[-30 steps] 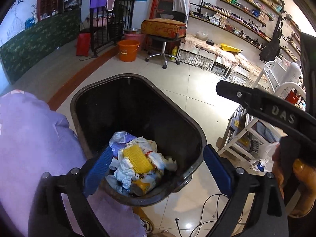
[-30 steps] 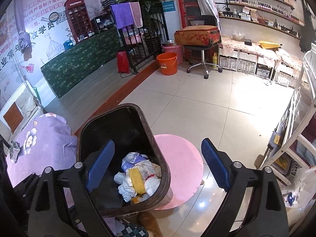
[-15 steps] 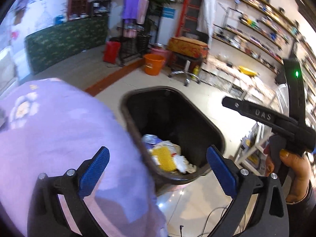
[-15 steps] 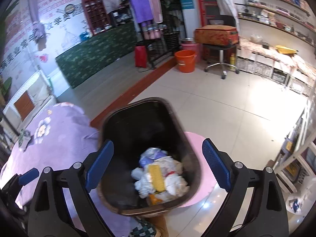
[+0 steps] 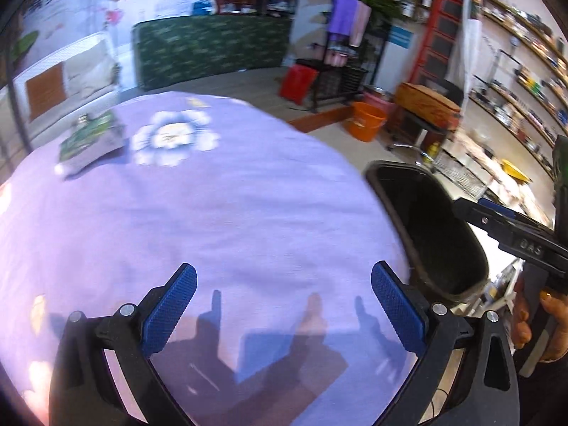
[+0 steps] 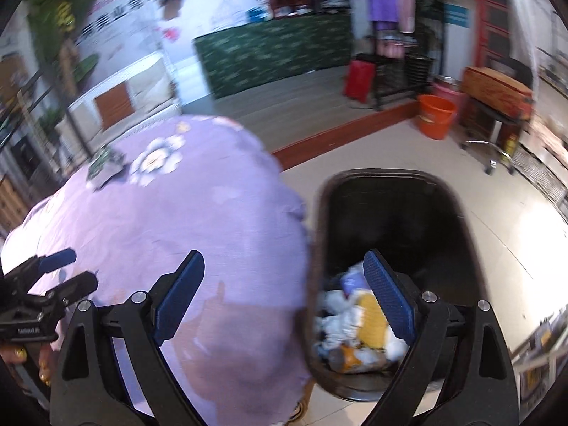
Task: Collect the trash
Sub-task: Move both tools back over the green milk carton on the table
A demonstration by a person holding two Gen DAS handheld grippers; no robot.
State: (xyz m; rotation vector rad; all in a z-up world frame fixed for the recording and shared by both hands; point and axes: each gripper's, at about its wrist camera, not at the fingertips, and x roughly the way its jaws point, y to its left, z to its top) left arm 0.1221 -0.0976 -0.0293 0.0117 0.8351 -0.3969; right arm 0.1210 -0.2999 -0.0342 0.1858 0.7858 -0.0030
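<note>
Trash (image 6: 358,323) sits heaped in the black bin (image 6: 458,213) on pale floor tiles, beside the purple-clothed worktop (image 5: 213,213). Both tools, left (image 5: 284,305) and right (image 6: 284,294), gape wide and empty, having swung from bin toward worktop.

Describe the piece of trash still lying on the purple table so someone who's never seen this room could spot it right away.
Start at the round table under the purple cloth, beside the black trash bin. On its far side, just left of the white flower print, lies a flat green and white packet. It is the only loose item visible on the cloth; the other trash is already in the bin.
</note>
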